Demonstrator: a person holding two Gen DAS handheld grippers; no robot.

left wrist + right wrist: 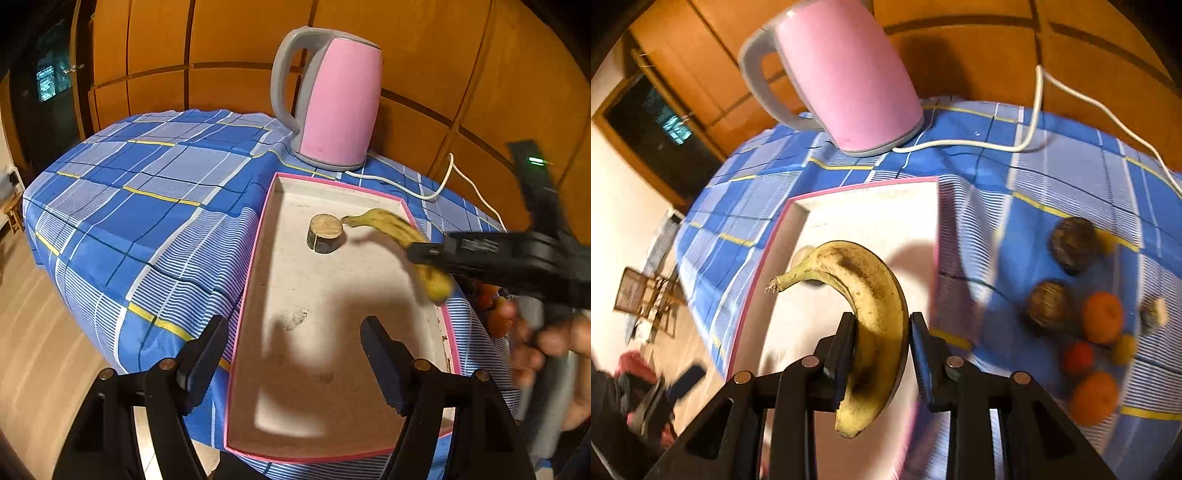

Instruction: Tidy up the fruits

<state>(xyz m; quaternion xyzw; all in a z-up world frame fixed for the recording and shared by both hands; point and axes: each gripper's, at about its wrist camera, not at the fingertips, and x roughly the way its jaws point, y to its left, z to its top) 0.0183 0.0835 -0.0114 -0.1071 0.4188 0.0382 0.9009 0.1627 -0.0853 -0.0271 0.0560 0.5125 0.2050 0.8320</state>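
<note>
A pink-rimmed white tray [258, 236] lies on the blue checked tablecloth; it also shows in the right wrist view [864, 188]. My right gripper [881, 332] is shut on a spotted yellow banana [871, 295] and holds it above the tray's right side; the banana also shows in the left wrist view [402, 229]. A small round wooden block [325, 233] stands in the tray's far half. My left gripper [295, 343] is open and empty, its fingers either side of the tray's near left part.
A pink kettle [340, 99] stands behind the tray, its white cord [436, 192] trailing right. On the cloth right of the tray lie two dark round fruits [1049, 302], oranges [1102, 317] and a small red fruit [1078, 356]. The table edge drops off to the left.
</note>
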